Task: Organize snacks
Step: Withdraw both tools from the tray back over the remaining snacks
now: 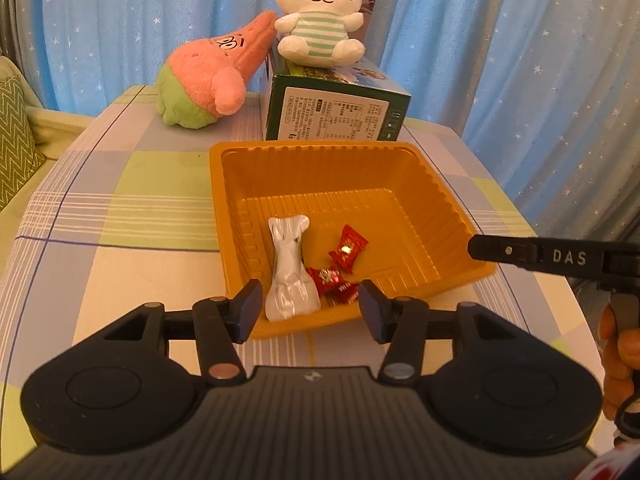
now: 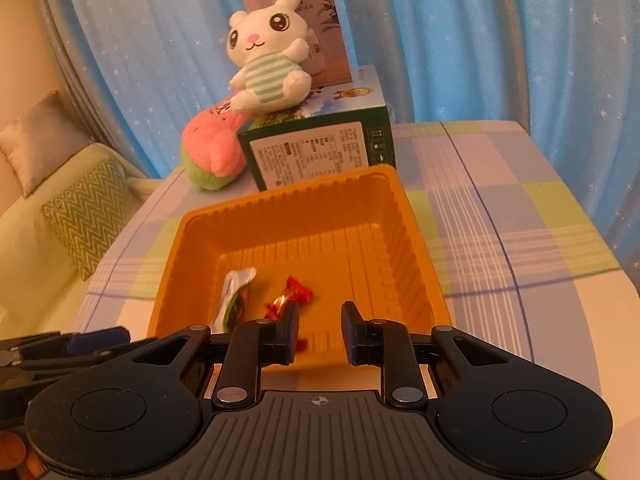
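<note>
An orange plastic tray (image 1: pixel 420 184) sits on the checked tablecloth. In it lie a white snack packet (image 1: pixel 289 272) and red wrapped candies (image 1: pixel 347 250). My left gripper (image 1: pixel 310 310) is open and empty, just above the tray's near rim. In the right wrist view the tray (image 2: pixel 416 240) holds the white packet (image 2: pixel 234 292) and red candies (image 2: pixel 294 294). My right gripper (image 2: pixel 319 330) is open and empty over the tray's near edge. Its finger (image 1: pixel 504 250) shows at the right of the left wrist view.
A green box (image 1: pixel 336 112) stands behind the tray with a white bunny plush (image 1: pixel 320 20) on top. A pink and green plush (image 1: pixel 204 80) lies to its left. A sofa with a zigzag cushion (image 2: pixel 84 220) is at the left. Blue curtains hang behind.
</note>
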Motion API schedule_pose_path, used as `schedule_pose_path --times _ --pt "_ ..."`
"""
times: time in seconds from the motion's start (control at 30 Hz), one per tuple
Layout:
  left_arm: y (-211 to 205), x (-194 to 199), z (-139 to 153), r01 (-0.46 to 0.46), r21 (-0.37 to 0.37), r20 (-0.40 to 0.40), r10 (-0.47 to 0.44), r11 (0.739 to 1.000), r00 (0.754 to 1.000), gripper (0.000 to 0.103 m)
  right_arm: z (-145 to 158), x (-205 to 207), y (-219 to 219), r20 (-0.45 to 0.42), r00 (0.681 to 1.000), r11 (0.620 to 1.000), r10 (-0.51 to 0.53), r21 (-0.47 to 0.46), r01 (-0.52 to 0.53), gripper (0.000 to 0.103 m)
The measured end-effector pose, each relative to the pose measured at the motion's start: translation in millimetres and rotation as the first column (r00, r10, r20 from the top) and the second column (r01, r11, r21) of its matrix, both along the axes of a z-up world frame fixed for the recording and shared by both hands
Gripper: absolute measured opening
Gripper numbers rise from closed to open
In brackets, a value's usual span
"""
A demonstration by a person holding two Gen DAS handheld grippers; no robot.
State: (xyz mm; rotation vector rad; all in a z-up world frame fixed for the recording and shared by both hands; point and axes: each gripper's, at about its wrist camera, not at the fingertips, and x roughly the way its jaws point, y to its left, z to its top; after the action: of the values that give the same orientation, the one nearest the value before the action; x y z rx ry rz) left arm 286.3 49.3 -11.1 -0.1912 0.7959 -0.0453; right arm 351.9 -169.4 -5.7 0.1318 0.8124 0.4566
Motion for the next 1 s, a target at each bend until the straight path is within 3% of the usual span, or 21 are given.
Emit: schedule_pose_path --times 0.43,0.5,0.57,1.0 --pt "-13.4 -98.5 31.0 0.002 0.012 0.028 -0.003 1.0 1.0 0.06 18.3 -118.6 -12.6 0.012 1.0 1.0 -0.021 -0.011 0.021 0.025" --pt "-15.3 -115.6 32.3 0.001 0.014 0.03 -0.001 1.0 1.0 0.062 18.6 -137.3 -16.9 0.008 0.999 0.999 -0.037 -0.001 0.037 0.032" --pt "-16.8 -133.6 32.9 -0.002 0.016 0.03 0.002 1.0 1.0 0.063 18.9 -156.3 -22.4 0.007 0.998 0.998 -0.056 0.019 0.055 0.054" --pt "-14.8 -218.2 17.7 0.008 0.027 0.0 -0.008 1.0 1.0 0.069 7.5 -255.0 -53.4 -0.013 0.991 0.991 -0.133 0.019 0.133 0.056"
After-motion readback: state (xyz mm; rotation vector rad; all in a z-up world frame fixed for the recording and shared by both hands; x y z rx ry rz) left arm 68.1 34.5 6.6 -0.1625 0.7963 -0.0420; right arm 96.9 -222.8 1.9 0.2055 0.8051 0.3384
